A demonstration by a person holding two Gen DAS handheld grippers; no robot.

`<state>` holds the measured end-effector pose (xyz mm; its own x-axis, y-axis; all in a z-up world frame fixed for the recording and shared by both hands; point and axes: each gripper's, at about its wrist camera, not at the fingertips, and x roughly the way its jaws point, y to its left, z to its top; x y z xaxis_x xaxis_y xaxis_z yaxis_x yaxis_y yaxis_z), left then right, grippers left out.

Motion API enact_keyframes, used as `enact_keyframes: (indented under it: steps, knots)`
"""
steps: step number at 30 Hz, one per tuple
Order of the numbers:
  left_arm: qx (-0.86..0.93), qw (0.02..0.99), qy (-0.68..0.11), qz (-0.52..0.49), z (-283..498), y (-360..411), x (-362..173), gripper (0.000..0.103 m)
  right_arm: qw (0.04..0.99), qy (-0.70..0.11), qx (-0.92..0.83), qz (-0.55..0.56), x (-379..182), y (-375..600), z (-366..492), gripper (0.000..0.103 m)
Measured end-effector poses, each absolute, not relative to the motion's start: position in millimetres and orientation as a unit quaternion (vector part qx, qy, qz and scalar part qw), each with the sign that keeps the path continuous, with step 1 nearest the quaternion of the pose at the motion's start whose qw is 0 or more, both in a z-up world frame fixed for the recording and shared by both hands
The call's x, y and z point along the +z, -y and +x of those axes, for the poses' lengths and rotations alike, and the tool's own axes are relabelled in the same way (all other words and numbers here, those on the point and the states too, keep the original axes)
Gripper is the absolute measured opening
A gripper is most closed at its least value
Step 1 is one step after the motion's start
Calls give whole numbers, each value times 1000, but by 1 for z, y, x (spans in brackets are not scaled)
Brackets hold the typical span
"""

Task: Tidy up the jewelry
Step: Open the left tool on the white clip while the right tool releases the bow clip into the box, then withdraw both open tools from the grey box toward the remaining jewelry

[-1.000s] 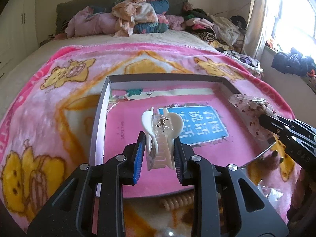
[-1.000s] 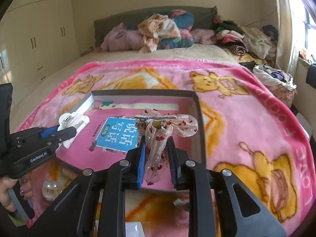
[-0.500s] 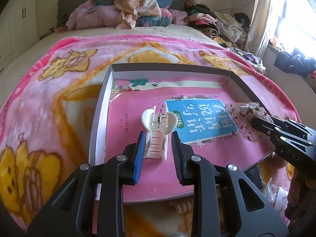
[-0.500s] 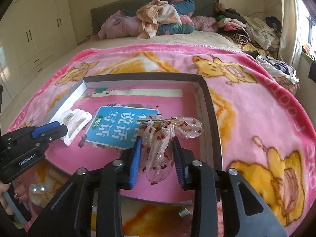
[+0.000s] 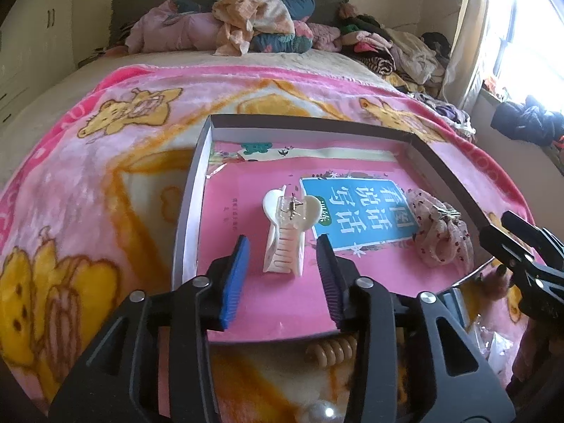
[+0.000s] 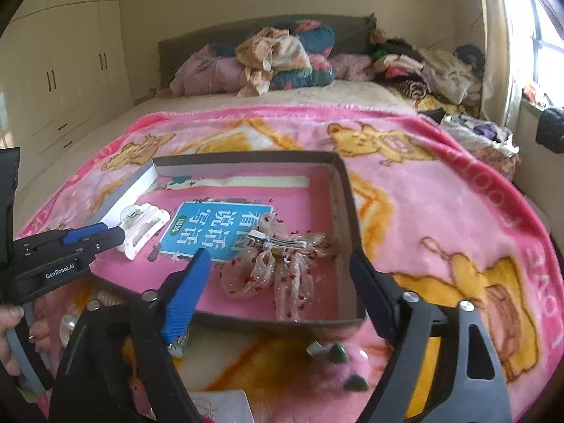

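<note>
The white claw clip [image 5: 286, 236] lies flat on the pink floor of the box [image 5: 190, 218], near the box's left wall and just left of the blue label [image 5: 356, 208] printed on that floor; its hinge end points toward the box's far wall. The left tool [image 5: 283, 271] straddles the clip's near end, its jaws opening, and its blue pads [image 5: 235, 278] stand clear of the clip on both sides, so the clip is released. The bow clip [image 6: 282, 264], sheer pink fabric with red dots and a metal clasp across its top, lies on the box floor to the right of the label, close to the box's right wall, with one ribbon tail trailing toward the near wall. The right tool [image 6: 278, 282] hangs over the box's near right corner with its jaws opening wide; the bow lies between them untouched, also released. Outside the box, just past its near wall, a beige spiral hair tie [image 5: 331, 350] and a pearl [image 5: 320, 412] rest on the pink bear-print blanket [image 5: 105, 176], and a pink plush piece with green tips [image 6: 335, 363] lies below the box's near right corner. A hand [image 6: 10, 335] grips the left tool's handle at the box's near left. The blanket covers a bed, and beyond the box's far wall a heap of clothes [image 5: 253, 24] sits against the headboard.
</note>
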<state>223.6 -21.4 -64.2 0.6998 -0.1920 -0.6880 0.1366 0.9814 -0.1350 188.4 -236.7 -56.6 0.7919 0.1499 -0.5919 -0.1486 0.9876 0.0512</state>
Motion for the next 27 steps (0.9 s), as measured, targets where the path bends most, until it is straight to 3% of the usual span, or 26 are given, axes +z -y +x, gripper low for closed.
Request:
enact_keyframes:
  steps: [6,11,17,27]
  knots:
    - [-82,929,-358,-42,208,19,-55,57,958,-276,69,-21,-43,235,162,95]
    - [-74,940,-330,-42,192,18,-43,76,963,-262,66,-20,-35,236,146,96]
    - [-76,947,-308,-43,174,14,-31,89,965,-253,63,-13,-27,238,128,96]
    - [-85,953,-287,-39,150,13,-20,91,969,-242,59,-5,-18,243,101,96]
